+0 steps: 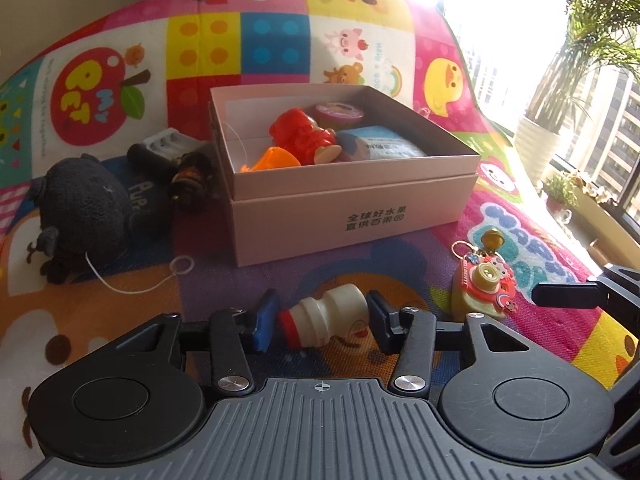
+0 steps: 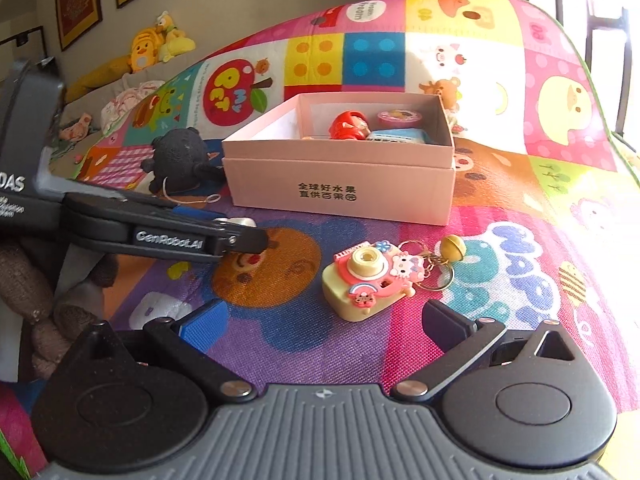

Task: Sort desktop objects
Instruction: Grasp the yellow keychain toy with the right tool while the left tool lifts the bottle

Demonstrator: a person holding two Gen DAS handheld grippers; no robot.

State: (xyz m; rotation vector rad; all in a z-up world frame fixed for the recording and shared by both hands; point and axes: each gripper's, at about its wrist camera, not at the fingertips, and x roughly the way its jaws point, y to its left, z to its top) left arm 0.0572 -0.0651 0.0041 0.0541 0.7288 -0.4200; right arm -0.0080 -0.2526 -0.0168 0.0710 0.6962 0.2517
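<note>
A small white bottle with a red cap [image 1: 326, 320] lies on its side on the colourful mat. My left gripper [image 1: 322, 322] has its jaws around the bottle, the pads close on both sides. A toy camera keychain [image 2: 370, 284] [image 1: 486, 284] with a gold bell lies on the mat. My right gripper [image 2: 324, 326] is open and empty, just short of the camera. A pink box [image 1: 352, 208] [image 2: 340, 184] behind holds a red figure [image 1: 306, 136], an orange toy, a tape roll and a blue pack.
A black plush toy [image 1: 84, 208] [image 2: 182, 160], a dark bottle [image 1: 192, 178], a black cylinder and a white battery holder [image 1: 164, 140] lie left of the box. The mat's right edge drops off toward a window with potted plants [image 1: 560, 188]. Yellow plush toys [image 2: 156, 46] sit far back.
</note>
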